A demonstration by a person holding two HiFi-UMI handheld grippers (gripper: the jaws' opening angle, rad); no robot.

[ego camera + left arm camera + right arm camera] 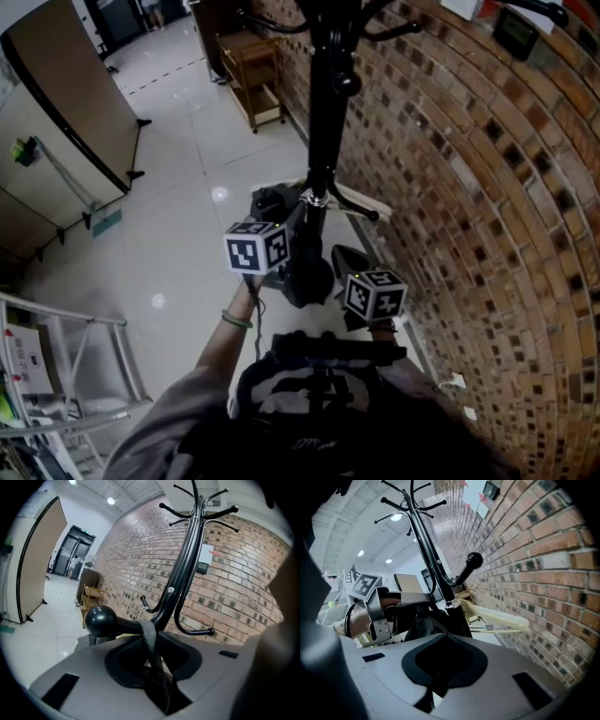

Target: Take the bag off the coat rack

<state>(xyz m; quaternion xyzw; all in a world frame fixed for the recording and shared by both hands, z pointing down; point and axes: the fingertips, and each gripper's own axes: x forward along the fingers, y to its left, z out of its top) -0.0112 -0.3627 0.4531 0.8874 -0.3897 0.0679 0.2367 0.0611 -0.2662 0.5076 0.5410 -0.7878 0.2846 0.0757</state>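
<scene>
A black coat rack (323,112) stands against the brick wall. A dark grey bag strap (149,641) is draped over a low hook arm that ends in a ball (100,619). The strap runs down between the jaws of my left gripper (157,677), which press on it. In the head view, the left gripper (281,225) is just left of the pole, beside the dark bag (270,202). My right gripper (352,267) is right of the pole's base. Its jaws (438,677) stand together with nothing between them. The right gripper view also shows the bag (422,625) under the left gripper (393,603).
The brick wall (469,234) is close on the right. A pale beige hanger-like piece (492,616) sticks out at the pole's foot. A wooden shelf cart (253,75) stands further back, a folding partition (66,112) at the left, and a white frame (66,375) at the near left.
</scene>
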